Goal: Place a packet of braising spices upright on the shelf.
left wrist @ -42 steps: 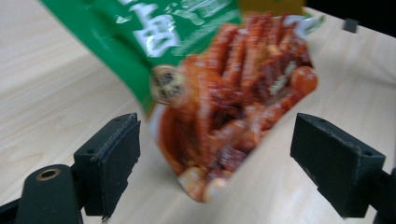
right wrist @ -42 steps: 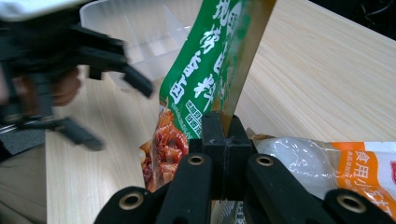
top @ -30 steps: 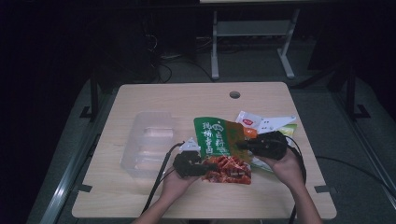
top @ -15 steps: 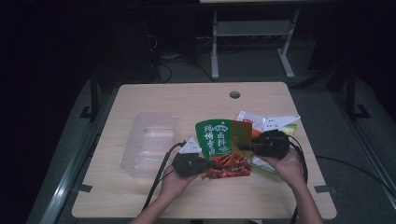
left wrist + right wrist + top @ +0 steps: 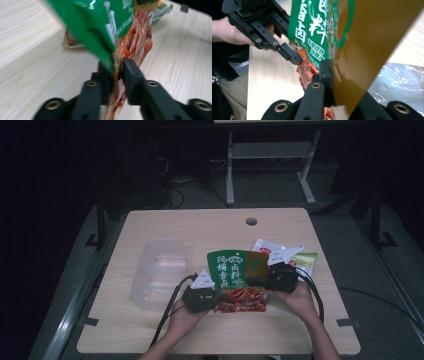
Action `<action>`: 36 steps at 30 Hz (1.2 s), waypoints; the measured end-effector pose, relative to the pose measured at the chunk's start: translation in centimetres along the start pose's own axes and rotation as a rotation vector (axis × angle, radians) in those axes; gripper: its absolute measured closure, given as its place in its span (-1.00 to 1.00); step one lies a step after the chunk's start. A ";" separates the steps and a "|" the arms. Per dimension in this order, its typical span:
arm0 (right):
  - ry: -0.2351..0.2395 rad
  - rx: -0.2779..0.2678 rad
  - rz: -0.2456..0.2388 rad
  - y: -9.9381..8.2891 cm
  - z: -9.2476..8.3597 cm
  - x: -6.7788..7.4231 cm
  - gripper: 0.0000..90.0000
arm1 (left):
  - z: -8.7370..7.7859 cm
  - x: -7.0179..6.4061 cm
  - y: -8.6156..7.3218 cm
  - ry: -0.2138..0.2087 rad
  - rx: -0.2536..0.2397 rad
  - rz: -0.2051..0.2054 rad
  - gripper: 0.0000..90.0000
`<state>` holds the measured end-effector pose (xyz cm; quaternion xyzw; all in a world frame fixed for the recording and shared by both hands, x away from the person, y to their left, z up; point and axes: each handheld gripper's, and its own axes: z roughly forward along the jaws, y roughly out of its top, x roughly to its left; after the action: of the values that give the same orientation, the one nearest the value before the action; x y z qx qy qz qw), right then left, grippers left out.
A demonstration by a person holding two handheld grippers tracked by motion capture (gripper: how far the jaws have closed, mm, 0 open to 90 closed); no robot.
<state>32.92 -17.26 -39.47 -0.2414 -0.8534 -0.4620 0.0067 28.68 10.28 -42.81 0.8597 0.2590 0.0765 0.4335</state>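
A snack bag [image 5: 235, 270], green on top and red below, is held up over the table [image 5: 200, 225] between both grippers. My left gripper [image 5: 220, 297] pinches its lower left edge. In the left gripper view the jaws [image 5: 115, 68] have just been opening a little, but the bag [image 5: 100, 25] still sits squeezed between the pads. My right gripper [image 5: 257, 282] is shut on the bag's right side. In the right gripper view the bag [image 5: 367, 37] hides one jaw of that gripper [image 5: 332, 75], and the left gripper [image 5: 294, 56] reaches in from the upper left.
A clear plastic container [image 5: 160, 270] stands left of the hands. Behind the right hand lie a white packet [image 5: 272, 249] and a green packet [image 5: 305, 262]. A silvery packet [image 5: 402, 77] lies under the right gripper. The table has a round hole [image 5: 251, 221] near its far edge.
The right hand has sunk slightly with the bag. The bag's green top has tipped a little toward the right. The left hand has stayed in place.
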 end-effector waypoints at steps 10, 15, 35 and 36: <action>0.003 -0.027 -0.039 0.8 -0.5 1.5 0.99 | -2.7 -0.6 -1.4 0.074 -0.024 -0.026 -0.10; -0.027 -0.026 -0.051 1.3 -0.8 2.2 0.99 | -3.7 -0.7 -2.6 0.066 -0.055 -0.055 -0.20; -0.086 -0.077 -0.049 2.7 -2.3 3.7 0.99 | -4.9 -1.7 -4.4 0.002 -0.103 -0.001 -0.50; -0.089 -0.081 -0.055 2.8 -2.3 3.8 0.99 | -5.0 -1.7 -4.4 -0.001 -0.097 0.005 -0.51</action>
<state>30.23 -16.24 -35.05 -0.2381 -0.8398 -0.4849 -0.0540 23.81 15.09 -43.05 0.8385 0.2526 0.0896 0.4745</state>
